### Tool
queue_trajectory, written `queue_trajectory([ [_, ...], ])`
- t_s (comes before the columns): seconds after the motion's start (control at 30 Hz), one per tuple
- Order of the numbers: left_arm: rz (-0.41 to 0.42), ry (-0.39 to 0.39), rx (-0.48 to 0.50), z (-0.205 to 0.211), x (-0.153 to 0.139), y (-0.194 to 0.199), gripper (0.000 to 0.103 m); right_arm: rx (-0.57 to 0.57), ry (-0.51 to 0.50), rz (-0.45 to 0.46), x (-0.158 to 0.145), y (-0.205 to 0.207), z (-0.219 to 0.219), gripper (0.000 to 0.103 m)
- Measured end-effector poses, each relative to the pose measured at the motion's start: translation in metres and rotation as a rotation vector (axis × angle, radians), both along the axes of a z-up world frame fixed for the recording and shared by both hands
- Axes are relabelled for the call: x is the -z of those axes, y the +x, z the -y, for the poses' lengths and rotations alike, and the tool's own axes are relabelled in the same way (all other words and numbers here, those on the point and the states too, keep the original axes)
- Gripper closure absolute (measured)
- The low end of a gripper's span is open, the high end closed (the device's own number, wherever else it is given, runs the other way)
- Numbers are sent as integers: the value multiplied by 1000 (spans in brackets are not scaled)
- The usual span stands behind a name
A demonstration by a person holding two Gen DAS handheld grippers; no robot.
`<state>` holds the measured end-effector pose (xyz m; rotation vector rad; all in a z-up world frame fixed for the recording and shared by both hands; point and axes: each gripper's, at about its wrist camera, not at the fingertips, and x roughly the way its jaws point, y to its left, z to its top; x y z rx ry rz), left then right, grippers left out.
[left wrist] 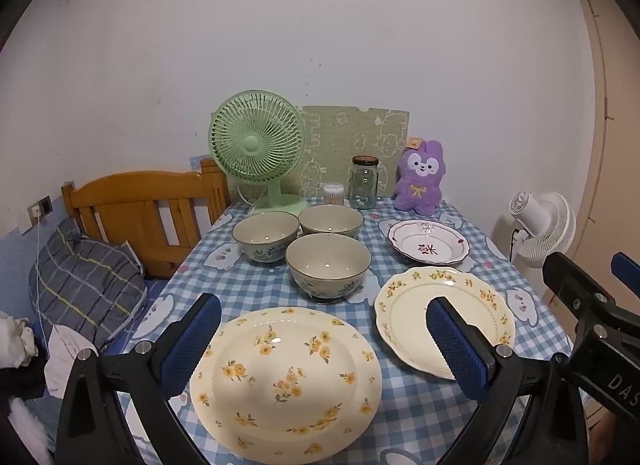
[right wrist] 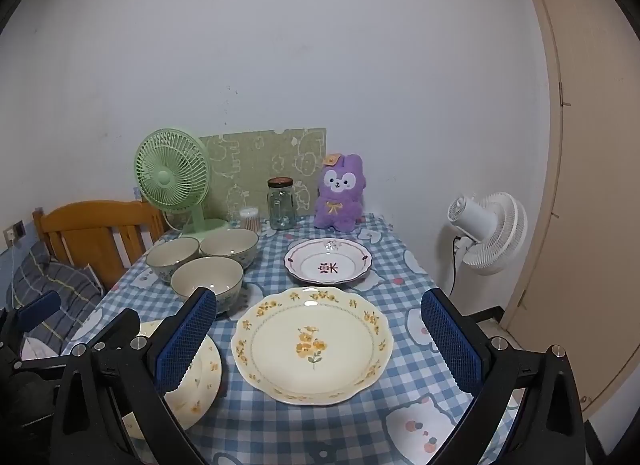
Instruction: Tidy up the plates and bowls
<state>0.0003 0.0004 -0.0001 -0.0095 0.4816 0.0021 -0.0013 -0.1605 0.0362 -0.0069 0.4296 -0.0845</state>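
Plainly nothing is held yet: both tools hover above the near edge of the checked tablecloth [right wrist: 320,425], each with its blue pads spread wide and empty. Starting at the left, the left gripper [left wrist: 324,345] looks straight down on the big yellow-flowered plate [left wrist: 286,385], which lies flat at its six o'clock, directly between and below the fingers, so this hand is the nearer one for that plate. Up at twelve o'clock from it sit the three bowls [left wrist: 328,265], clustered close together, upright and not nested. Moving right, the right gripper [right wrist: 320,337] frames the scalloped plate [right wrist: 312,345] dead ahead, again just under its open jaws, while the white plate with the red mark [right wrist: 328,261] lies farther off at twelve o'clock, near the purple plush toy [right wrist: 339,197]. Round plates have no long axis to line up with, so, as I judge it, the coming move turns on reaching a rim: each plate lies flat, and the fingers would need to come in low at the near edge.
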Motion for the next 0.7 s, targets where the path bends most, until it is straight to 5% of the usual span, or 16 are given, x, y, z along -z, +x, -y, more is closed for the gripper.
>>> queue_trajectory([
  [0.7,-9,8,5,4,3,1,0,-17,4,-11,1,-1,0,0],
])
